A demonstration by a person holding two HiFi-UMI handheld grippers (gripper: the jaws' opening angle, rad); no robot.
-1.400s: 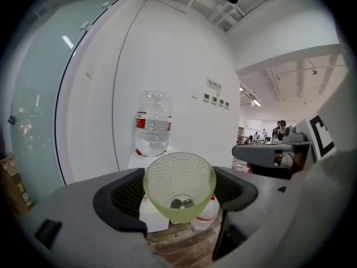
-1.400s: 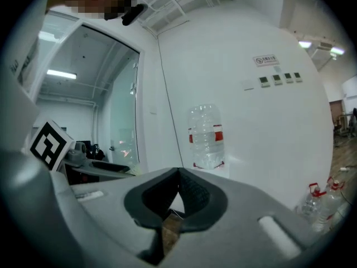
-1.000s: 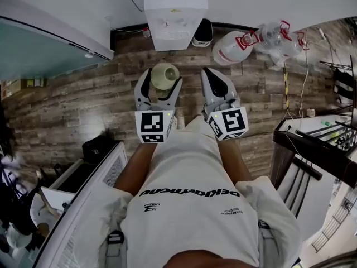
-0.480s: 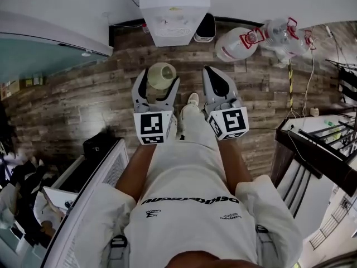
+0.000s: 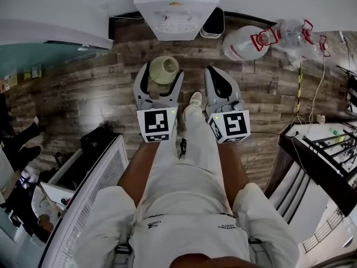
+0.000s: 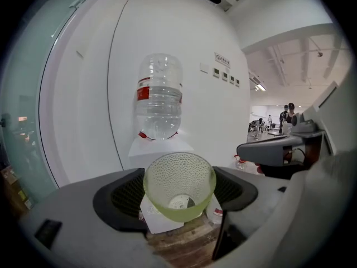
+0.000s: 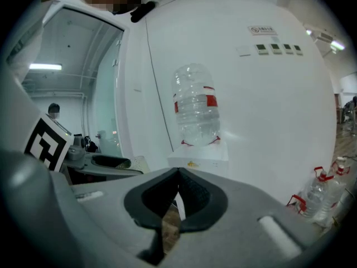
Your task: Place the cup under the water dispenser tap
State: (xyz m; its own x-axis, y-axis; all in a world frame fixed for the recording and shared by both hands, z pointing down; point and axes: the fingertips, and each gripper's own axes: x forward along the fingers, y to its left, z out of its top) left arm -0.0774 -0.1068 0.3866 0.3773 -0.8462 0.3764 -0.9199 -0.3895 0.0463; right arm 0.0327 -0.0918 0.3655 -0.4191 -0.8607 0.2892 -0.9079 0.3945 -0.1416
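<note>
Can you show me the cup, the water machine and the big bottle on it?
cup [image 6: 179, 184]: left gripper view, its dimpled inside wall.
water machine [image 5: 175, 10]: head view, its white body.
bottle [image 6: 159, 99]: left gripper view, its clear middle.

1. No words or numbers can be read anywhere.
2. Shirt [image 5: 189, 211]: two small printed marks, too small to read.
3. Bottle [image 6: 159, 96]: red label, print illegible.
4. Water dispenser [image 7: 207, 162]: tiny yellow mark, illegible.
5. Wall sign [image 7: 262, 30]: blurred.
</note>
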